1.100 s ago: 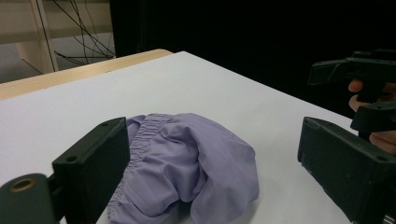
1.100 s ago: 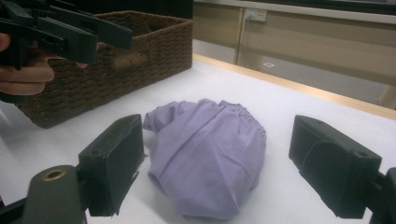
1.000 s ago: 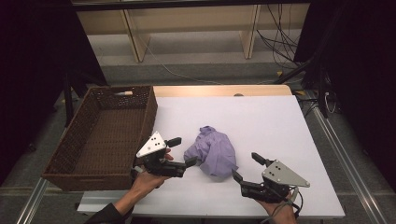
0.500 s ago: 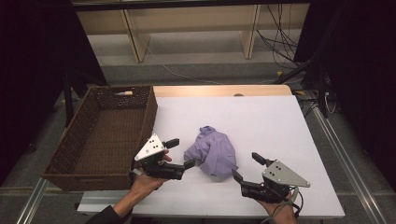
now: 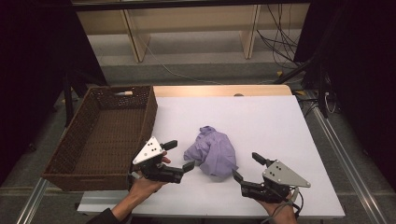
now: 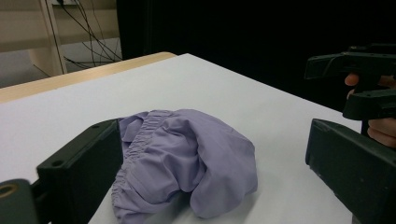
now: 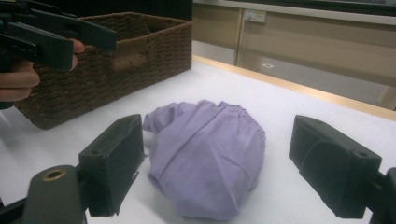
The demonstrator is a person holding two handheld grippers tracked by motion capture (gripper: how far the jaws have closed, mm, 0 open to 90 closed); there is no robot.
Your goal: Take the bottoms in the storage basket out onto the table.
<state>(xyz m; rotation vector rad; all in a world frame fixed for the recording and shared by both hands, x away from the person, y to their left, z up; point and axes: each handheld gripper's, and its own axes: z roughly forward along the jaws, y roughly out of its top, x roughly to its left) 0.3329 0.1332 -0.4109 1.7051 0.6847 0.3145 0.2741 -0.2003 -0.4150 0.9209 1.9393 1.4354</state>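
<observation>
A crumpled lilac cloth (image 5: 212, 151) lies on the white table (image 5: 261, 116), a little toward the near edge. My left gripper (image 5: 180, 155) is at its left side and points at it. Its jaws have just been opening and stand open, with the cloth's edge between them but not pressed. In the left gripper view the cloth (image 6: 187, 158) lies ahead of the left gripper (image 6: 215, 140). My right gripper (image 5: 247, 167) is open at the cloth's near right. From the right gripper (image 7: 217, 140) the cloth (image 7: 210, 154) sits just beyond the jaws.
A brown wicker basket (image 5: 152, 109) stands at the table's left edge, close behind the left hand; its wall (image 7: 140, 56) is seen past the cloth. A wooden strip (image 5: 224, 90) runs along the far table edge. Cables lie on the floor beyond.
The left gripper has drawn back slightly toward the near edge and its jaws have spread wider. The cloth has sagged a little. The right gripper has not moved.
</observation>
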